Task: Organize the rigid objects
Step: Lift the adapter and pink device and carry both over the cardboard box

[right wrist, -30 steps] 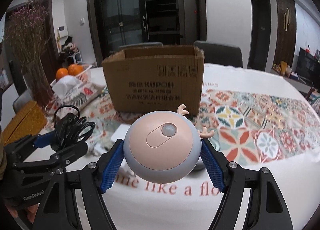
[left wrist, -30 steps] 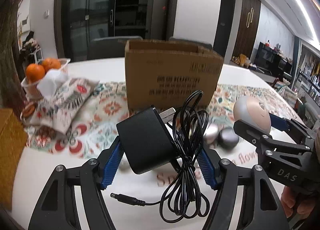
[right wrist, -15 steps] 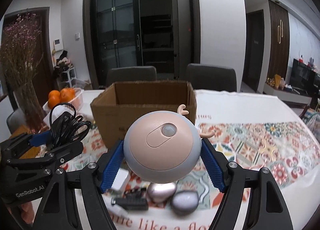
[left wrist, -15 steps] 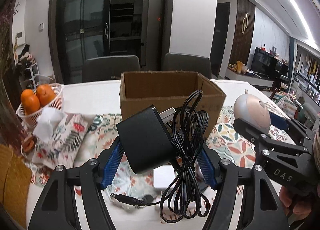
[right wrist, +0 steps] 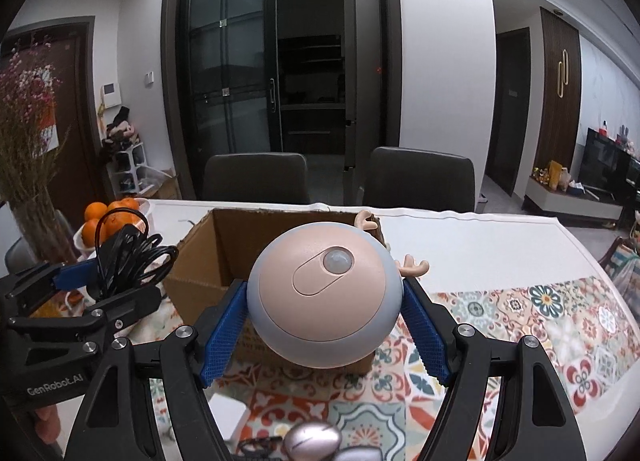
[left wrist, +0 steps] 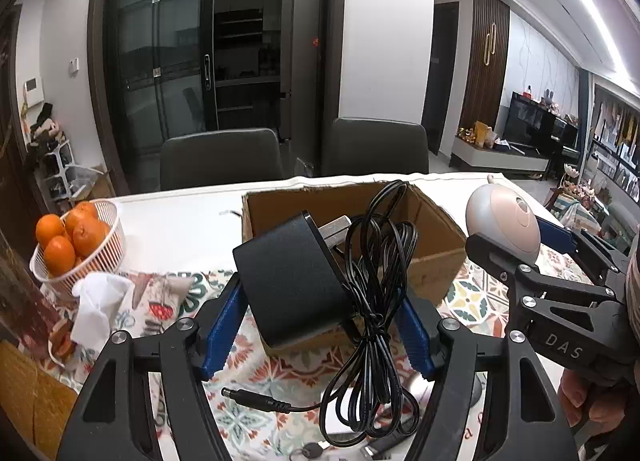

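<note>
since both grippers were raised over the last second, the cardboard box (right wrist: 276, 261) is now viewed from above its rim, with the open inside visible, where a second ago only its printed front was seen. this is judged as the carry phase being nearly done; release into the box is likely next.

left gripper (left wrist: 316, 325): fingers are clamped on the black power adapter (left wrist: 292, 281), held above the worktop (left wrist: 180, 221) just in front of the box. its bundled cable (left wrist: 372, 301) hangs loose below the fingers, barrel plug dangling; snagging on the box rim is a risk.

right gripper (right wrist: 324, 325): fingers are clamped on the round night light (right wrist: 324, 293), held at the box's near wall.

materials: adapter is a matte hard plastic block with metal prongs; cable is thin, glossy, floppy. light is a smooth dome, peach face in a grey shell, with small antlers and a sensor lens. box is plain corrugated board, flaps open. patterned cloth (right wrist: 520, 321) covers the worktop; a white ribbed basket of oranges (left wrist: 72, 237) sits at the left.
</note>
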`<state>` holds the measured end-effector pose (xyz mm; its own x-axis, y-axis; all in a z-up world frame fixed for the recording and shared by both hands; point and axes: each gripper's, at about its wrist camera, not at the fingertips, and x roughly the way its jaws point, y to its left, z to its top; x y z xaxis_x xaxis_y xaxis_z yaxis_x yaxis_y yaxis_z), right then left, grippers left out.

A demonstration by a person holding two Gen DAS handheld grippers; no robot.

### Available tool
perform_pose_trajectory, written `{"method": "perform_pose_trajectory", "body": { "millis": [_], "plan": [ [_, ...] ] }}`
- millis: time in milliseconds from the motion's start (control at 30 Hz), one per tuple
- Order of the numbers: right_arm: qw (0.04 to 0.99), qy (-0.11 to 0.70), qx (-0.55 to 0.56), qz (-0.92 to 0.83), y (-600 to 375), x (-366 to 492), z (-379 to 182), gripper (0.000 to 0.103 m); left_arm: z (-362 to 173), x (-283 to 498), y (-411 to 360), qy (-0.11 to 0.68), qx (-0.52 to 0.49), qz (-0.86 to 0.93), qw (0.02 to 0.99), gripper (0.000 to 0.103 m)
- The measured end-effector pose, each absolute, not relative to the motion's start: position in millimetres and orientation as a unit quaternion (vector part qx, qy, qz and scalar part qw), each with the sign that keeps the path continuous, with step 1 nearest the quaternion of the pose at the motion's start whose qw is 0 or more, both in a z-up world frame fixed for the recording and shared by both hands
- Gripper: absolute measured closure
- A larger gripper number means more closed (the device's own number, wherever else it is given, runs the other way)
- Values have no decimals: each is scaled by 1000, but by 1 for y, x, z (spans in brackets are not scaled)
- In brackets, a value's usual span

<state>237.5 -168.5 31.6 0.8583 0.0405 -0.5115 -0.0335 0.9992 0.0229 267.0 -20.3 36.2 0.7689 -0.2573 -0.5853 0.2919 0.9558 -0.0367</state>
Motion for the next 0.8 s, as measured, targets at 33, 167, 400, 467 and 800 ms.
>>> {"method": "perform_pose_trajectory", "body": {
  "millis": [33,167,400,467,800],
  "plan": [
    [963,267,6,19,-169,243,33,27,38,270,-21,306,32,-145,940,33],
    [963,269,8,22,-172,254,37,27,42,284,-23,308,38,-146,940,33],
    [955,294,13,38,-177,284,36,27,45,317,-30,333,48,-147,930,33],
    [950,308,20,44,-180,295,33,27,44,326,-33,341,52,-149,927,33],
    [931,361,18,54,-184,338,18,27,31,372,-43,380,72,-147,911,33]
  ]
}}
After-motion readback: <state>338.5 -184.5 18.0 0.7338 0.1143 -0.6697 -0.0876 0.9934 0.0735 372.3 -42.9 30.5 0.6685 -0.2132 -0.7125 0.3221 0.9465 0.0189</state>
